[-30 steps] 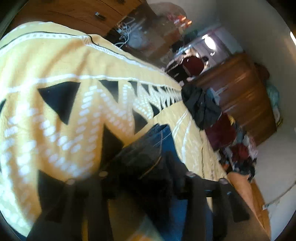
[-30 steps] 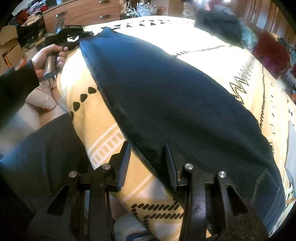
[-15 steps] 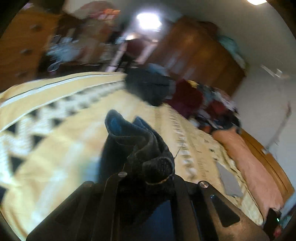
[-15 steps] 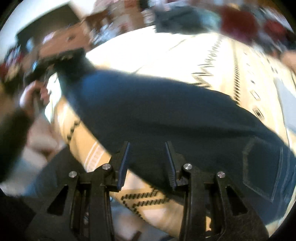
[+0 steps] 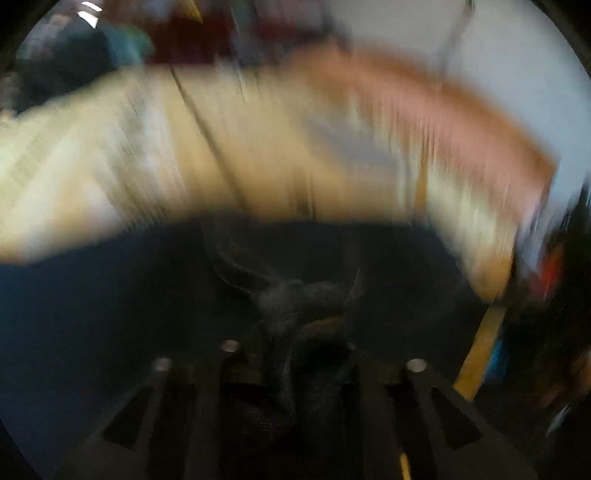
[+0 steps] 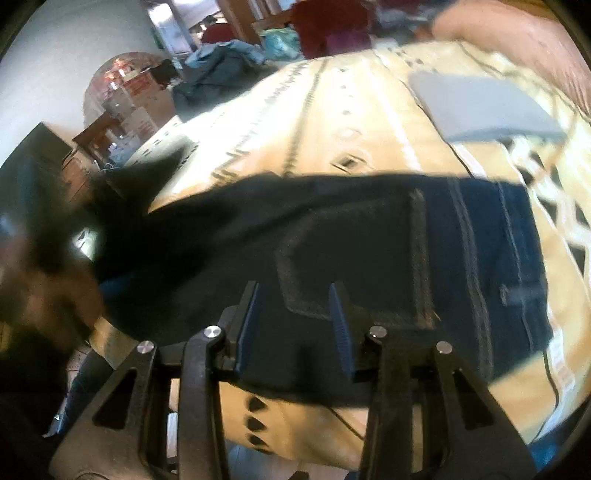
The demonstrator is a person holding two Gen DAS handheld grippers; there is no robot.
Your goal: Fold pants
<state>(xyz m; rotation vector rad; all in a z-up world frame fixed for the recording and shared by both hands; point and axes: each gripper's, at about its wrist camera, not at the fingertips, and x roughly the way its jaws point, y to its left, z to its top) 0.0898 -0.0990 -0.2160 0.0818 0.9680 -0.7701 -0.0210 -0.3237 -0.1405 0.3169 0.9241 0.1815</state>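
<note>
Dark blue jeans (image 6: 406,240) lie across a yellow patterned bedspread (image 6: 332,122), back pocket and waistband towards the right. My right gripper (image 6: 295,314) is open, its blue-padded fingers just above the jeans near the pocket. In the blurred left wrist view my left gripper (image 5: 295,332) is shut on a bunched end of the jeans (image 5: 295,295), held over the spread-out denim (image 5: 110,295). In the right wrist view the left hand and that lifted leg end (image 6: 122,192) show as a dark blur at the left.
A flat grey item (image 6: 480,107) lies on the bedspread beyond the jeans. A pink pillow (image 6: 517,33) is at the far right. Piles of clothes (image 6: 229,66) and wooden furniture (image 6: 99,133) stand beyond the bed.
My left gripper has swung the held leg end across towards the waistband, with strong motion blur. My right gripper has moved along the jeans to the back pocket, staying open.
</note>
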